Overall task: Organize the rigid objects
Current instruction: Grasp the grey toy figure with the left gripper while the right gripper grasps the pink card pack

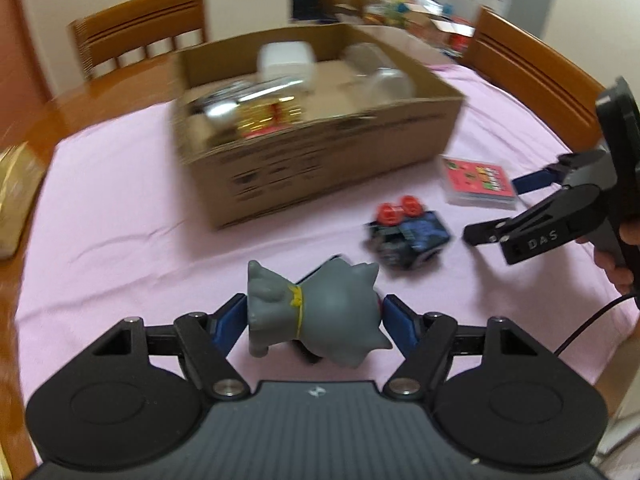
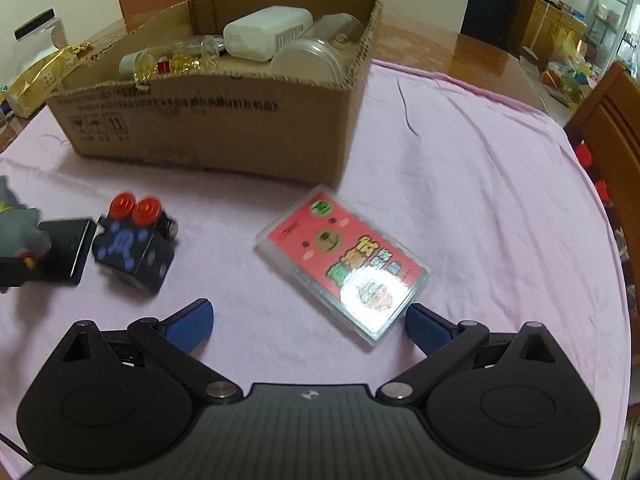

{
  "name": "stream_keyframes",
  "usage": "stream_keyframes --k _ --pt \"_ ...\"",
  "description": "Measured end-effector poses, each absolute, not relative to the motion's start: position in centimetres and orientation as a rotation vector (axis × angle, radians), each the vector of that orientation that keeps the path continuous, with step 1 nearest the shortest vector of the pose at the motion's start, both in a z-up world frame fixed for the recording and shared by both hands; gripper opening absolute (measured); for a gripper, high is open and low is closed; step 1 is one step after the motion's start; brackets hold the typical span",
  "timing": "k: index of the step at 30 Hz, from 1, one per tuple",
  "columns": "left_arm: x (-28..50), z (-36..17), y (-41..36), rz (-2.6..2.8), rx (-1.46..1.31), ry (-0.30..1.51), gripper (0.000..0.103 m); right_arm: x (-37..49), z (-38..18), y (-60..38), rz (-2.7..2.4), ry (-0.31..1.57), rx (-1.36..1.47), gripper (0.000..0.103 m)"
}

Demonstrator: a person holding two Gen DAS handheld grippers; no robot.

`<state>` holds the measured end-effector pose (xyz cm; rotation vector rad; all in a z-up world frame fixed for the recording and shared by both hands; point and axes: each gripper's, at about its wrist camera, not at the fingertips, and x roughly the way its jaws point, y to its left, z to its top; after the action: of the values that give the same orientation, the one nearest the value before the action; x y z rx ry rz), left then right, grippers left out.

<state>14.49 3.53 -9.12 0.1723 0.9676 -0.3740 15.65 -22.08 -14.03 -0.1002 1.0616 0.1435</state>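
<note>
- The left gripper (image 1: 314, 314) pinches a grey rubbery cat-like figurine with a yellow collar (image 1: 308, 312), both blue pads pressed against its sides, at the near edge of the pink cloth (image 1: 120, 200).
- The right gripper (image 2: 308, 322) stands spread wide over a pink card pack in a clear plastic case (image 2: 344, 264) (its near corner lies between the jaws, untouched).
- A black block toy with two red knobs (image 2: 134, 244) lies left of the pack.
- The brown cardboard box (image 2: 224, 128), far side, holds bottles and jars.

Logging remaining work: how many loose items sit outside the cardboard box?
3: grey figurine between the left claw's pads; black toy beside it; pink card case before the right claw. Others may be hidden.
</note>
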Motion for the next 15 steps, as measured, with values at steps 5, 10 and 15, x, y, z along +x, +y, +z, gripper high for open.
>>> stream_keyframes --k 5,10,15 --pt "14.1 -9.8 6.3 -0.27 0.109 0.995 0.072 17.7 -14.2 -21.9 0.16 1.053 -0.106 0.103" --pt "13.5 -10.7 8.0 -0.215 0.052 1.015 0.073 19.3 -14.3 -21.8 0.15 1.047 -0.1 0.103" --pt "13.5 -10.5 8.2 -0.202 0.034 1.014 0.075 20.4 -14.4 -21.4 0.139 1.048 -0.097 0.103"
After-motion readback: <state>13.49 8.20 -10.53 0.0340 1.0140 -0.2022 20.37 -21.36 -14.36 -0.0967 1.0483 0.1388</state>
